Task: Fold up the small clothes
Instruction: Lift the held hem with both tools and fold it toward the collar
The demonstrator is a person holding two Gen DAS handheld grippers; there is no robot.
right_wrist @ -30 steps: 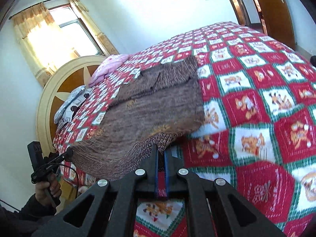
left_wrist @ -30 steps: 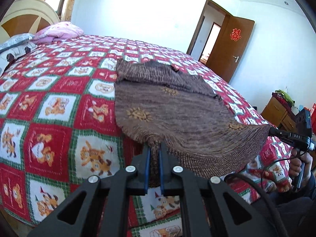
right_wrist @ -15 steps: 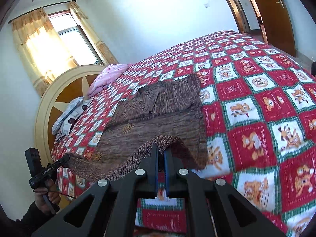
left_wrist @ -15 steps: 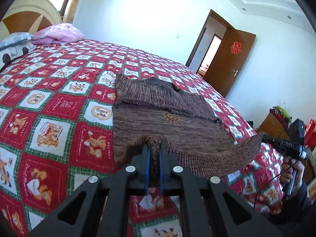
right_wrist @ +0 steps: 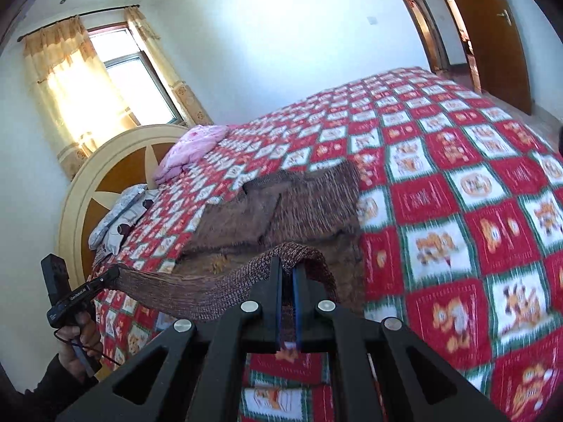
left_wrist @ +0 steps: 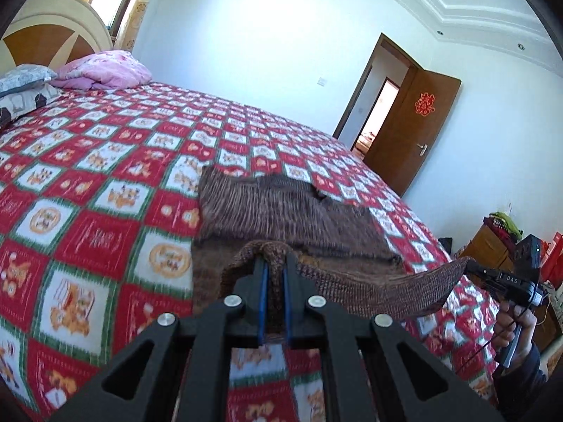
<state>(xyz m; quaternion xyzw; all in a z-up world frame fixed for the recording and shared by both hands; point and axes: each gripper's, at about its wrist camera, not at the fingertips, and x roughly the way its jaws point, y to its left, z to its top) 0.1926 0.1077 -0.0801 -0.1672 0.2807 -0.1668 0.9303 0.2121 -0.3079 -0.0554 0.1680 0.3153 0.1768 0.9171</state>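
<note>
The left gripper [left_wrist: 273, 267] is clenching one corner of the brown knitted garment [left_wrist: 281, 211], its blue-lined jaws pinched tight on a bunch of the ribbed hem. The right gripper [right_wrist: 288, 270] is clenching the opposite hem corner in the same way. Between them the hem is hanging as a slack band in the air, raised off the bedspread [left_wrist: 88, 193], while the far part of the garment is lying flat on the bed with a folded layer on top.

The garment is sitting near the close edge of the bed, roughly midway along it. Its hem is running from one gripper to the other, parallel to that edge, and its body is stretching away from the grippers across the bed.

Wide stretches of red, white and green checked bedspread are lying bare on both sides and beyond the garment. Farther off, a pink pillow [left_wrist: 105, 74] and a grey pillow [left_wrist: 24, 77] are resting against the round headboard [left_wrist: 52, 24]. Past the bed, a brown door [left_wrist: 411, 130] is standing open, and a curtained window [right_wrist: 116, 81] is letting in light.
</note>
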